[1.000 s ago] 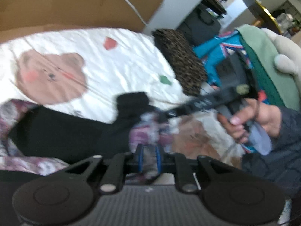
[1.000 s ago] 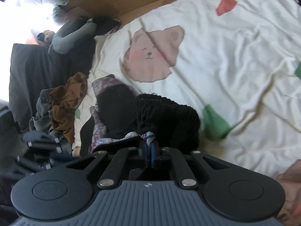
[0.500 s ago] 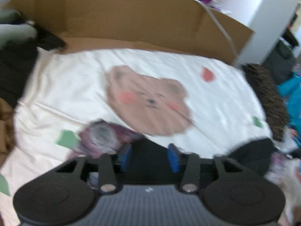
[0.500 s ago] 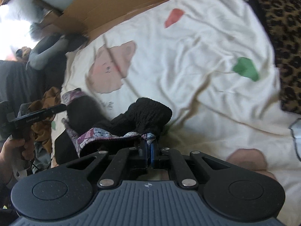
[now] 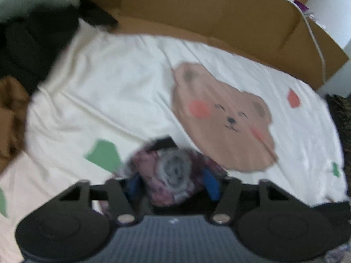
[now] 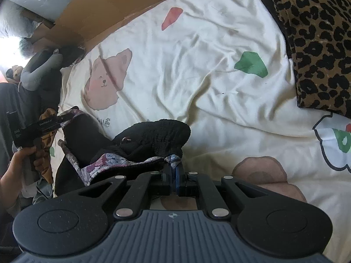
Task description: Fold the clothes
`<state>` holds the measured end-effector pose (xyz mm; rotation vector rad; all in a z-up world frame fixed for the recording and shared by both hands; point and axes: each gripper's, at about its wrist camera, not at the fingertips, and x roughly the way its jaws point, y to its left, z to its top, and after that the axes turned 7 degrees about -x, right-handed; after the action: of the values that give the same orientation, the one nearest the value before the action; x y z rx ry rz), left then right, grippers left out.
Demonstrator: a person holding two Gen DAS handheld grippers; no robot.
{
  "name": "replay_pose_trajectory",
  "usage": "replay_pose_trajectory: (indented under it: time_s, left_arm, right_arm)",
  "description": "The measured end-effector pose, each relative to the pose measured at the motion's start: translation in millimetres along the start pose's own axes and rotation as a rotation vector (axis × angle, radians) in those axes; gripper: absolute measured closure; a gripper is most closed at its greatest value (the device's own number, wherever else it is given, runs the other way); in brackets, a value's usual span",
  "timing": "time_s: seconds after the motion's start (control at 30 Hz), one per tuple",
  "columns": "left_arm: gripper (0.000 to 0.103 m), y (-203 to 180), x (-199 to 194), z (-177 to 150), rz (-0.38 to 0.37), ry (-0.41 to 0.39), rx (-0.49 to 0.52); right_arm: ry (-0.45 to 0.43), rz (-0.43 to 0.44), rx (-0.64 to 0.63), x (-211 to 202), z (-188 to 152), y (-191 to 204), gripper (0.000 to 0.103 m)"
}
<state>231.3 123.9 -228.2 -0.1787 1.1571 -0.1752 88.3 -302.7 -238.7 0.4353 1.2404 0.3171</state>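
1. Left wrist view, blurred: a cream quilt [image 5: 122, 100] covers the bed, printed with a brown bear face [image 5: 221, 118], a green patch [image 5: 103, 154] and a red one [image 5: 293, 98].
2. Behind the quilt stands a wall of brown cardboard [image 5: 197, 11], with a white cord [image 5: 316, 41] hanging over its right end. Dark clothes [image 5: 28, 37] and a brown cloth [image 5: 11, 114] are heaped at the left edge.
3. The left gripper [image 5: 172, 183] points down at the garment [image 5: 173, 175], a purple-patterned bunch with a black lining. Its blue pads sit either side of the bunch and the jaws are closing; whether they press the cloth I cannot tell.
4. Right wrist view: the same quilt [image 6: 197, 65] lies rumpled, with a leopard-print cushion [image 6: 318, 43] at the right edge and cardboard [image 6: 98, 11] along the top.
5. At the left, a grey plush toy [image 6: 39, 68] lies on the dark pile.
6. The garment [image 6: 140, 146] lies low on the quilt, black fleece side up. The right gripper [image 6: 174, 168] is pressed together on its patterned hem.
7. A hand [image 6: 19, 160] holds the left gripper [image 6: 63, 118] at the garment's far corner.
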Motion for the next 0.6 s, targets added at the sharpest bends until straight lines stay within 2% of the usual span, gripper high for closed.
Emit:
replay_pose_trajectory:
  time_s: [0.03, 0.07, 0.13, 0.3, 0.6]
  left_arm:
    - [0.078, -0.1, -0.7, -3.0, -0.013, 0.009, 0.001]
    - [0.093, -0.3, -1.3, -5.9, -0.026, 0.017, 0.001]
    - [0.094, -0.5, -2.9, -11.8, -0.052, 0.034, 0.002]
    - [0.096, 11.2, -39.6, -9.7, -0.092, -0.049, -0.032]
    - [0.097, 28.8, -92.1, 3.5, -0.116, -0.194, -0.115]
  right_arm:
    - [-0.002, -0.004, 0.003, 0.4, 0.3, -1.1, 0.102]
    - [-0.004, -0.008, 0.005, 0.8, 0.8, -2.1, 0.102]
    - [-0.01, -0.016, 0.003, 1.4, 3.0, -3.2, 0.102]
    - [-0.048, -0.035, -0.012, -2.3, 17.4, -2.8, 0.102]
    - [-0.16, -0.066, -0.074, -19.1, 59.9, 11.3, 0.102]
